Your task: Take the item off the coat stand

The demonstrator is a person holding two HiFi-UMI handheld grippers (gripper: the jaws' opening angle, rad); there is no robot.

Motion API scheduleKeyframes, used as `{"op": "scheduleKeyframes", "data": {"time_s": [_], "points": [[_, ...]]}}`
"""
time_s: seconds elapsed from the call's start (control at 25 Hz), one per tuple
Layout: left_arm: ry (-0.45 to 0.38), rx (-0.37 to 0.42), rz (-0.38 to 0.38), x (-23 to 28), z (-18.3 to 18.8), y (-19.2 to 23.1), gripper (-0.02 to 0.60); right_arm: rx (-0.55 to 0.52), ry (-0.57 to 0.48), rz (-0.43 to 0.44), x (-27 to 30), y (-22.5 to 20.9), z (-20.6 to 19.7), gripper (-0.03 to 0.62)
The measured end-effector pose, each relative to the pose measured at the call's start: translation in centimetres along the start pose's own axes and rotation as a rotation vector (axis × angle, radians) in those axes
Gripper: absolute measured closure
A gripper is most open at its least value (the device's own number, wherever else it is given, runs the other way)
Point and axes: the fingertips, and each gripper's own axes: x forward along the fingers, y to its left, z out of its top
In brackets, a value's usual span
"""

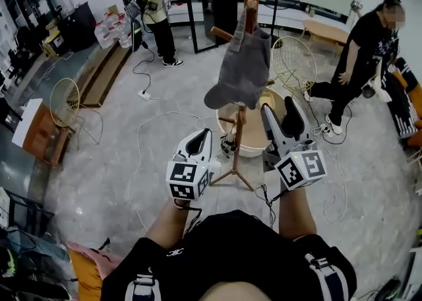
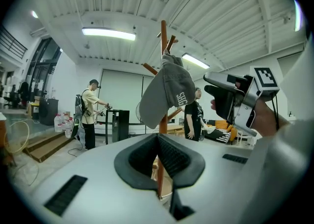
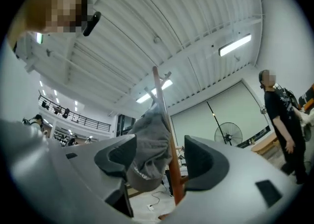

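A grey cap (image 1: pixel 242 62) hangs on a peg of the brown wooden coat stand (image 1: pixel 241 131). My right gripper (image 1: pixel 281 112) is raised just right of the stand, below the cap, with its jaws open. In the right gripper view the cap (image 3: pixel 149 144) and the pole (image 3: pixel 164 107) show through the gap of the right gripper (image 3: pixel 161 156); the pads do not press on either. My left gripper (image 1: pixel 201 137) stays lower, left of the pole, shut and holding nothing. In the left gripper view the cap (image 2: pixel 164 95) hangs above the left gripper (image 2: pixel 158 145), and the right gripper (image 2: pixel 212 91) shows at the right.
A pale tub (image 1: pixel 257 141) sits behind the stand's legs. Round wicker frames (image 1: pixel 293 62) (image 1: pixel 64 101) stand on the floor, with cables (image 1: pixel 148 125) running across it. One person (image 1: pixel 153 2) works at the back by a black cabinet (image 1: pixel 214 6); another person (image 1: pixel 361 52) bends at the right.
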Motion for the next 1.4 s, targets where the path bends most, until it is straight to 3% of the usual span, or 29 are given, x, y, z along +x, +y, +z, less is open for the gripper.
{"op": "scheduleKeyframes", "data": {"time_s": [0.12, 0.24, 0.36, 0.68, 0.8, 0.84, 0.92, 0.96, 1.4], "points": [[-0.003, -0.005, 0.010, -0.6, 0.3, 0.5, 0.566, 0.000, -0.034, 0.065, 1.4, 1.2, 2.1, 0.199], [0.000, -0.013, 0.026, -1.2, 0.1, 1.1, 0.566, -0.034, -0.019, 0.108, 3.1, 2.1, 3.1, 0.141], [0.003, -0.020, 0.043, -1.7, -0.2, 1.5, 0.566, -0.067, 0.022, 0.116, 4.6, 2.4, 3.4, 0.131], [0.000, -0.033, 0.087, -3.0, -0.5, 2.8, 0.566, -0.015, 0.150, 0.121, 8.2, 1.9, 2.0, 0.152], [0.001, -0.037, 0.099, -3.3, -1.1, 3.4, 0.566, -0.025, 0.213, 0.110, 9.1, 1.5, 1.0, 0.236], [0.001, -0.039, 0.102, -3.5, -1.3, 3.6, 0.566, -0.034, 0.235, 0.099, 9.1, 1.4, 0.8, 0.301], [0.001, -0.042, 0.106, -3.7, -1.6, 3.7, 0.566, -0.060, 0.266, 0.079, 8.9, 1.3, 0.7, 0.513], [0.000, -0.043, 0.107, -3.7, -1.6, 3.7, 0.566, -0.077, 0.269, 0.078, 8.8, 1.3, 0.9, 0.538], [-0.017, -0.040, 0.112, -3.3, -1.4, 3.6, 0.566, -0.189, 0.132, 0.087, 8.1, 2.6, 4.8, 0.553]]}}
